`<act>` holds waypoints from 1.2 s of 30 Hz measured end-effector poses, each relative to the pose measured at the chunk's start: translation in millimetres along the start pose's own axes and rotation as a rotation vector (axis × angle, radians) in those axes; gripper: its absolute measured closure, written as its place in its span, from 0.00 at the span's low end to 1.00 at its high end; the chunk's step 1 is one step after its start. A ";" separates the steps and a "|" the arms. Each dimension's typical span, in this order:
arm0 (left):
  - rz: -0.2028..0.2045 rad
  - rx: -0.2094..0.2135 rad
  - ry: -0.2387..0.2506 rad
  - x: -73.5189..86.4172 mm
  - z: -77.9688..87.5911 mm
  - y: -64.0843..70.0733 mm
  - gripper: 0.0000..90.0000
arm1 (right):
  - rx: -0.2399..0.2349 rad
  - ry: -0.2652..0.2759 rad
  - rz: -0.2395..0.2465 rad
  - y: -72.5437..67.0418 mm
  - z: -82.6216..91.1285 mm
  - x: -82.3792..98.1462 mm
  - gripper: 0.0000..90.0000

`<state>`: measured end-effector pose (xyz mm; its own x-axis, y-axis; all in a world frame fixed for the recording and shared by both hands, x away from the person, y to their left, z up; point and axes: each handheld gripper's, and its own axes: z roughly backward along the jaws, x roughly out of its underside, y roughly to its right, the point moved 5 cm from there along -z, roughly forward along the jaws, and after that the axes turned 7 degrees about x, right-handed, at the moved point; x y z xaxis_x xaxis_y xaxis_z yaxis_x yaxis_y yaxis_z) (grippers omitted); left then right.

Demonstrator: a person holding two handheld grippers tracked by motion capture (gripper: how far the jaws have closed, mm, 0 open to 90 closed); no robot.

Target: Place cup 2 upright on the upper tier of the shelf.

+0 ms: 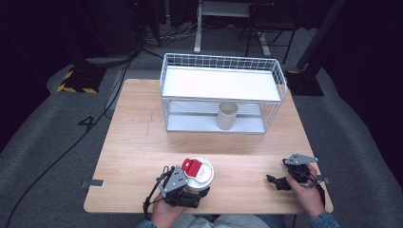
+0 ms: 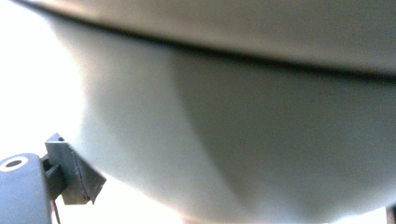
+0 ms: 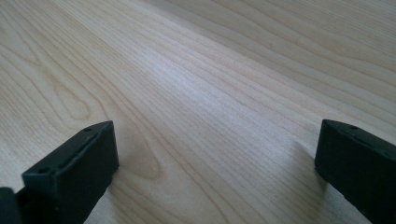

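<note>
Wood grain of the light wooden table runs under both grippers. On the near edge of it, left of centre, stands a white paper cup with a white lid and a red label, upright, and the left gripper sits tight against its near side. In the high view the grey three-cornered plate on that gripper overlaps the cup's lid rim, and the black body wraps low around the cup's wall. From the left gripper view, the cup's pale wall lies right in front of the lens, with the dark line of the lid rim above it and one grey jaw tip at the lower left touching or almost touching the wall. The cup thus lies between the jaws, which appear closed against it.

Well apart to the right, the right gripper is held low over bare tabletop, pointing left toward the cup. Its two black jaws stand wide apart in the right gripper view, with nothing but wood between them.

Farther back stands a white wire rack with a flat white shelf. A second cup, plain beige and without a lid, stands upright on the rack's lower level, under the shelf.
</note>
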<state>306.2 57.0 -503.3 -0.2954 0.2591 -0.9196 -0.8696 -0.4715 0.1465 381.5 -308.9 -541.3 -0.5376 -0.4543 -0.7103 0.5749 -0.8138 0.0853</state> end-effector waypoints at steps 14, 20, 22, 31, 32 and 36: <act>-0.014 -0.048 0.024 1.7 0.8 2.6 0.13 | 0.000 0.000 0.000 0.0 0.0 0.0 0.00; -0.017 -0.049 0.022 1.6 0.9 2.7 0.14 | -0.003 0.000 0.005 0.2 -0.2 -0.2 0.00; -0.018 -0.049 0.019 1.4 1.1 2.6 0.14 | -0.003 0.000 0.004 0.1 -0.2 -0.2 0.00; -0.028 -0.047 0.001 -0.1 2.3 1.4 0.14 | -0.003 0.001 0.004 0.1 -0.3 -0.2 0.00; -0.026 -0.044 -0.001 -0.4 2.3 1.5 0.14 | -0.003 0.001 0.004 0.1 -0.2 -0.2 0.00; -0.032 -0.048 -0.013 -1.1 2.9 0.5 0.14 | -0.003 0.001 0.004 0.1 -0.2 -0.2 0.00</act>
<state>305.0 59.0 -501.2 -0.2732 0.2852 -0.9187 -0.8590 -0.5022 0.0995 381.8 -308.8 -541.3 -0.5345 -0.4574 -0.7107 0.5790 -0.8108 0.0864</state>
